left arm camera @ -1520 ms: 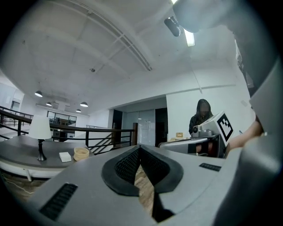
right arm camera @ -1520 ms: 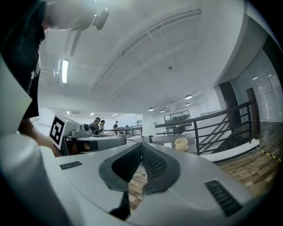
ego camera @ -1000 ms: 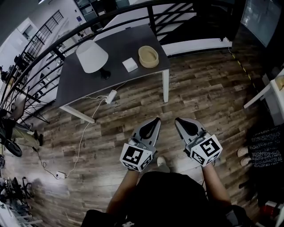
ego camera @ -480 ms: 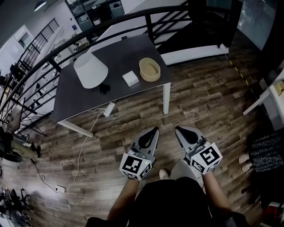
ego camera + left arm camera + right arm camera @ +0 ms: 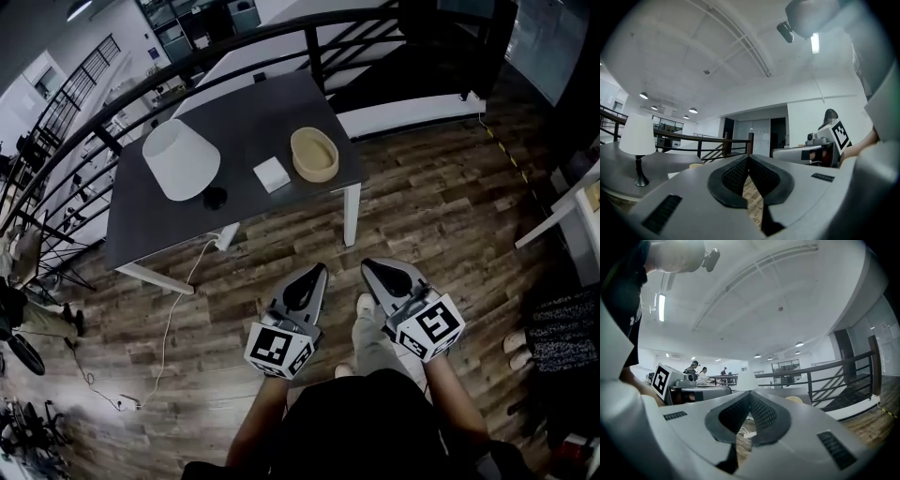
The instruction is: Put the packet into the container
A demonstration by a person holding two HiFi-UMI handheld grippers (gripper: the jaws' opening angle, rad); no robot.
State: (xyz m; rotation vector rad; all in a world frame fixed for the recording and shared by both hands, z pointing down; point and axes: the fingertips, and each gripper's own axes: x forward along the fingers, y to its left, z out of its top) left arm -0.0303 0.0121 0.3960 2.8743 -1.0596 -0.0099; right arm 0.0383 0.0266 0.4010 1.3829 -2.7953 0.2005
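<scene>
Well short of the counter (image 5: 155,220); left gripper (image 5: 321,269) and right gripper (image 5: 367,265) fingers closed, empty.
Step closer first, then open fingers squarely over the packet (image 5: 272,174) beside the container (image 5: 314,155).

head view overhead; both others face table (image 5: 234,122)

Bare wooden floor (image 5: 441,206) lies open up to the near edge of the table (image 5: 141,225). On the table the tall lamp (image 5: 180,159) blocks the left side, well apart from the packet (image 5: 272,174) and container (image 5: 314,155), which sit just beside each other near the right corner. A dark railing (image 5: 112,108) closes off the far side.
</scene>
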